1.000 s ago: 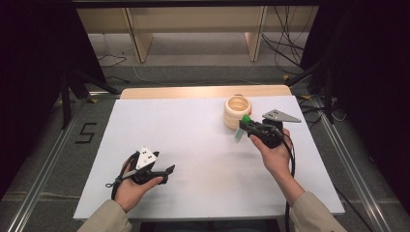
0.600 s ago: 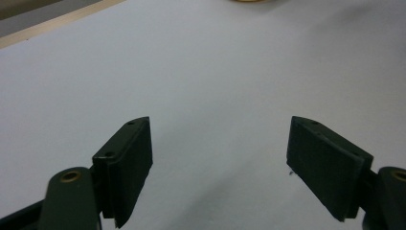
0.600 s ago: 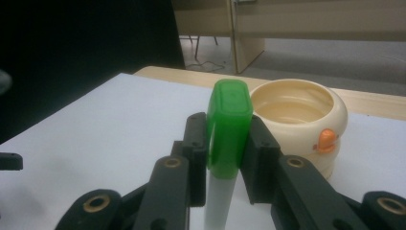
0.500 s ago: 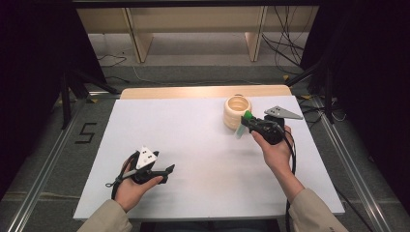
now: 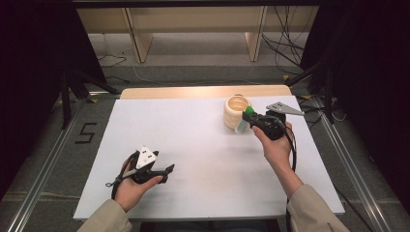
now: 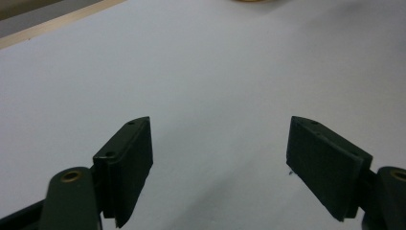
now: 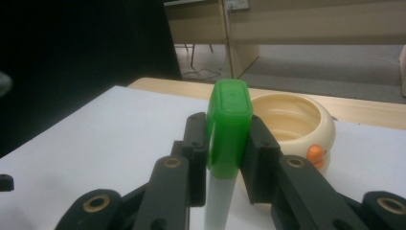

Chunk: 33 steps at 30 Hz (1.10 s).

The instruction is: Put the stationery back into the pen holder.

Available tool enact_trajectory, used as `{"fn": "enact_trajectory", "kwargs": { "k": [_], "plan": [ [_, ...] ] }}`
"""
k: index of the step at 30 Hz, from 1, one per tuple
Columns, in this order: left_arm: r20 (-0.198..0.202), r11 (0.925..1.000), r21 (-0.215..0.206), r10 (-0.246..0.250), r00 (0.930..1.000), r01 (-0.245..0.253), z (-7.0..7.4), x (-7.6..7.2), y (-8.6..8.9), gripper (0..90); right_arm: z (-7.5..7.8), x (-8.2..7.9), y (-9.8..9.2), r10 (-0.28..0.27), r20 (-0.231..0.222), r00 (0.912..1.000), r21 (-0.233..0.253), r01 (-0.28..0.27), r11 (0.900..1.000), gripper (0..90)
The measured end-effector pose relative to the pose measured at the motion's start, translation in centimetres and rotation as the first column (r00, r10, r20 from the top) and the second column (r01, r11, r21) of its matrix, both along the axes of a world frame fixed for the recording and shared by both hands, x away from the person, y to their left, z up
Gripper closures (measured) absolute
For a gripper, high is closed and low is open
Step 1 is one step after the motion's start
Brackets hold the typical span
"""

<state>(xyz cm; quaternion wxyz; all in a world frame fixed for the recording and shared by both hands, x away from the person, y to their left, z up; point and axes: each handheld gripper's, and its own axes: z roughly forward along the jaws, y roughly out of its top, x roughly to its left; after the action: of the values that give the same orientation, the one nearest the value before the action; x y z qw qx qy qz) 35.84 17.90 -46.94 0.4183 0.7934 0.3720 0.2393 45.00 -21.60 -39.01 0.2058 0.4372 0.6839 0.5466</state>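
Green-capped tube beside a cream bowl

The green-capped tube point(image 7: 229, 129), pale-bodied, stands upright with its cap on top, just beside the cream bowl point(image 7: 292, 120). The bowl, round with an orange duck bill, sits upright on the table's far right.

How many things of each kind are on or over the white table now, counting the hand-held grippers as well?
Grippers: 2, the left gripper open over the bare table, the right gripper shut on the tube.
Bowls: 1, a cream bowl with an orange mark on its side.
Tubes: 1, a pale tube with a green cap.
Total: 4.
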Motion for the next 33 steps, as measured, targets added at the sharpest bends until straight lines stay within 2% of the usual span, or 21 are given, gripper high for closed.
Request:
{"fn": "enact_trajectory", "kwargs": {
  "k": [33],
  "plan": [
    [-0.007, 1.0000, 0.000, 0.002, 1.0000, -0.002, 0.0, 0.1, 0.0, 24.4, 1.5, 2.0, 0.0, -0.035, 0.011, 0.9993, 0.028, 0.035, 0.999, 74.3]
  ]
}}
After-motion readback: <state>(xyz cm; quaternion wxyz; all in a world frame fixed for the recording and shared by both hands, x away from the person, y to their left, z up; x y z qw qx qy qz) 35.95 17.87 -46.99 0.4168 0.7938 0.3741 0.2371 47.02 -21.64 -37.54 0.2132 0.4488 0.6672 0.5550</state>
